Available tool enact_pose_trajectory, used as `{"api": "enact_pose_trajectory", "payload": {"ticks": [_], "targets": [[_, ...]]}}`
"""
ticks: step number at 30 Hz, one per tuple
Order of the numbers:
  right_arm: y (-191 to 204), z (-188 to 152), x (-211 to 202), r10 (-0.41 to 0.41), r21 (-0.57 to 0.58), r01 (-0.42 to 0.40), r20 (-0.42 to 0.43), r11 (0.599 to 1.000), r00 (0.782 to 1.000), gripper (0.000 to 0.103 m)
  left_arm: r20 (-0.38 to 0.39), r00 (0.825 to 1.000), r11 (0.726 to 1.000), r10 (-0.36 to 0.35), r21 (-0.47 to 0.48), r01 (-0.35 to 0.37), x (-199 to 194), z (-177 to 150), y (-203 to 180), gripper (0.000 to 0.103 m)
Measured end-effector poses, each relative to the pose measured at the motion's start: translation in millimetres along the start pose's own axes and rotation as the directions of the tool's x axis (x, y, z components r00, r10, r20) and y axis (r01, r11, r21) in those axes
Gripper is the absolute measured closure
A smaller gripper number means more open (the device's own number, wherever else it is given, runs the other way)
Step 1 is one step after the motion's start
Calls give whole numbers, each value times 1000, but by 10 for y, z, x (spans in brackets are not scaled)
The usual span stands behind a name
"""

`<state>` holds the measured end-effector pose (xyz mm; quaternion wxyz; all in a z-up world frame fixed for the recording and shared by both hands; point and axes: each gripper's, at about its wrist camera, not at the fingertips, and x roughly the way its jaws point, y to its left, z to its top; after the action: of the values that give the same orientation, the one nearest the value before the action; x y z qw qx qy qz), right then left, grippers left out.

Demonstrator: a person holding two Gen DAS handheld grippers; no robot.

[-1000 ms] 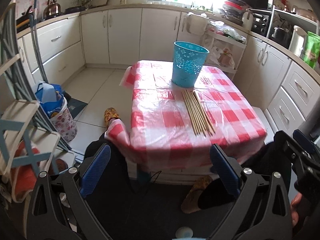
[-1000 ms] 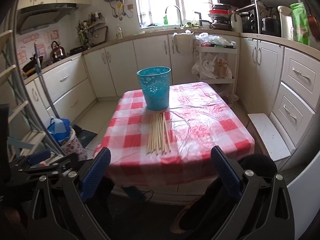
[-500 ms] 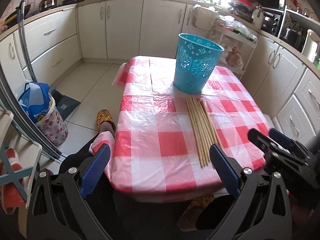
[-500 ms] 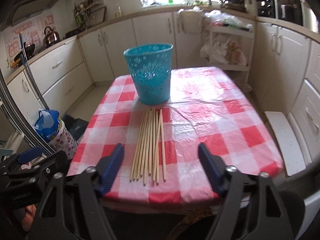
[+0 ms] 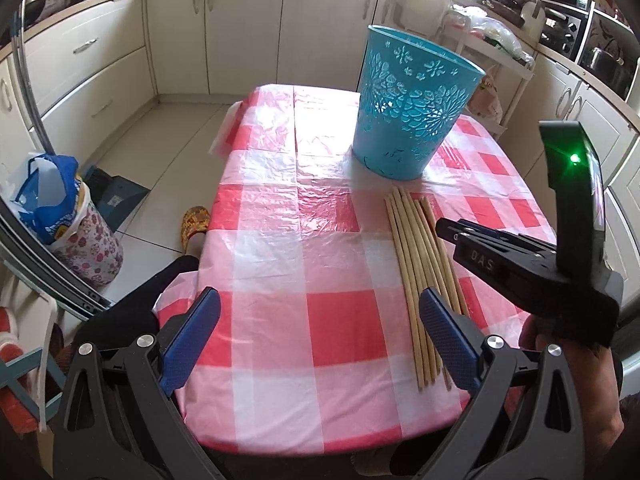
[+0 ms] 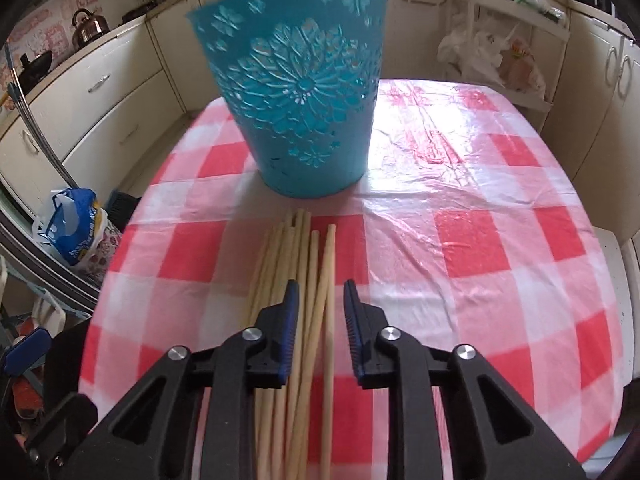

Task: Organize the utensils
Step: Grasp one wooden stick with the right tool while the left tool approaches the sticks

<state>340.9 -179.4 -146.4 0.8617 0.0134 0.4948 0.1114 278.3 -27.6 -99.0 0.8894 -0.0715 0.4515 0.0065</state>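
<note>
Chopsticks [image 6: 304,320] – a bundle of long pale wooden sticks – lie side by side on the red-and-white checked tablecloth [image 6: 460,248], their far tips just short of the foot of a turquoise basket [image 6: 300,96] with cut-out flower patterns, which stands upright on the cloth. In the right wrist view the right gripper [image 6: 318,300] sits low over the bundle, pointing along the sticks toward the basket; its jaws have just been closing and now stand narrow, with a few sticks showing in the gap between the blue pads [image 6: 290,312]. The pads do not visibly press on any stick, and whether the tips touch the cloth cannot be told. The other sticks run under and beside its left finger. In the left wrist view the left gripper [image 5: 316,328] hovers over the near part of the table with its jaws wide apart and nothing between them – its right pad [image 5: 444,332] appears over the near ends of the chopsticks [image 5: 420,272], its left pad over bare cloth [image 5: 280,240]. From that view the right gripper [image 5: 452,229] comes in from the right side, its tips over the sticks about midway along them, a green light glowing on its body, and the basket [image 5: 412,104] stands beyond the far ends. Cream kitchen cabinets [image 5: 248,24] line the walls behind the table.
</note>
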Motion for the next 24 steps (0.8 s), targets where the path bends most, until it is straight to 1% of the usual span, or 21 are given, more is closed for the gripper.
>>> {"api": "enact_pose_trajectory", "payload": {"ticks": [1, 4, 11, 15, 19, 22, 24], "targets": [[-9, 13, 43, 3, -4, -3, -8, 1000, 1000, 89, -5, 1000, 1000, -1, 0, 1, 45, 19, -7, 8], [-58, 31, 123, 17, -6, -17, -22, 1000, 1000, 94, -17, 1000, 1000, -1, 3, 1, 145, 44, -19, 8], [-185, 57, 109, 50, 38, -48, -33, 998, 998, 94, -30, 1000, 1000, 1, 2, -1, 288, 108, -40, 8], [-237, 9, 28, 37, 43, -36, -18, 998, 999, 94, -28, 1000, 1000, 0, 11, 0, 320, 122, -66, 8], [-206, -23, 111, 12, 1, -12, -45, 1000, 999, 93, -32, 999, 1000, 2, 18, -1, 367, 134, -115, 8], [-143, -27, 117, -19, -57, 17, -32, 998, 999, 93, -25, 1000, 1000, 8, 30, -7, 387, 153, -151, 8], [-148, -38, 115, -21, -78, 19, -30, 997, 999, 94, -24, 1000, 999, 9, 35, -8, 420, 168, -180, 8]]}}
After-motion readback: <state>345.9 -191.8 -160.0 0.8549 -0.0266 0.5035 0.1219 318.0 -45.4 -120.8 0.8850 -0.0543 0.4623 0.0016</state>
